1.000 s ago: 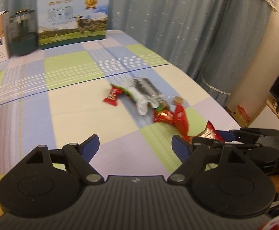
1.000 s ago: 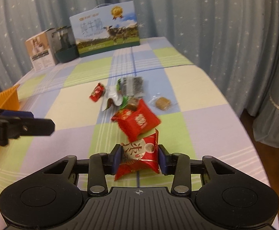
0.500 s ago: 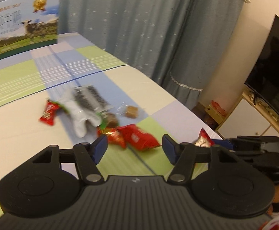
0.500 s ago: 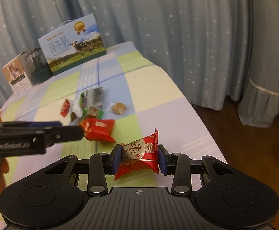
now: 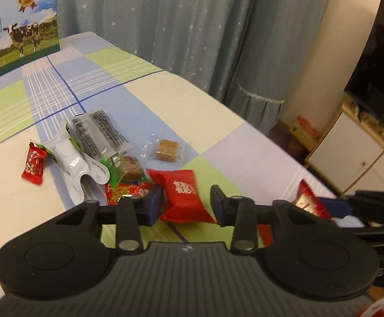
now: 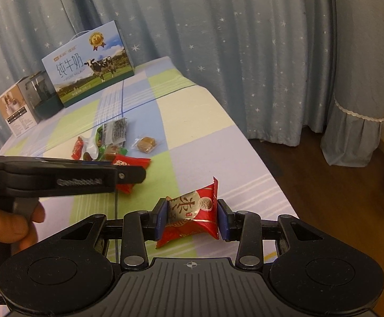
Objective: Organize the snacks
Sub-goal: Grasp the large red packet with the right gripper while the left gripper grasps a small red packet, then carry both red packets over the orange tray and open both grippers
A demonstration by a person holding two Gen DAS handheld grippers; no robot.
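A heap of snacks lies on the checked tablecloth (image 5: 213, 111). My left gripper (image 5: 186, 202) is open, its fingers either side of a red pillow packet (image 5: 184, 195) that rests on the cloth. Around it lie a small red candy (image 5: 33, 163), a white pouch (image 5: 73, 161), a clear black-seed packet (image 5: 99, 132), a green-wrapped brown cake (image 5: 126, 167) and a clear-wrapped brown sweet (image 5: 167, 149). My right gripper (image 6: 192, 218) is shut on a red date-candy packet (image 6: 192, 211), held above the table's near right edge. The left gripper (image 6: 128, 173) shows in the right wrist view.
A milk carton box (image 6: 89, 63) with a cow picture stands at the table's far end, with a dark box (image 6: 40, 92) and a white box (image 6: 15, 111) beside it. Blue star curtains (image 6: 244, 39) hang behind. The floor (image 6: 337, 185) drops off to the right.
My left gripper has moved forward and right onto the heap and narrowed around the red pillow packet. My right gripper has carried its date-candy packet towards the table's right edge.
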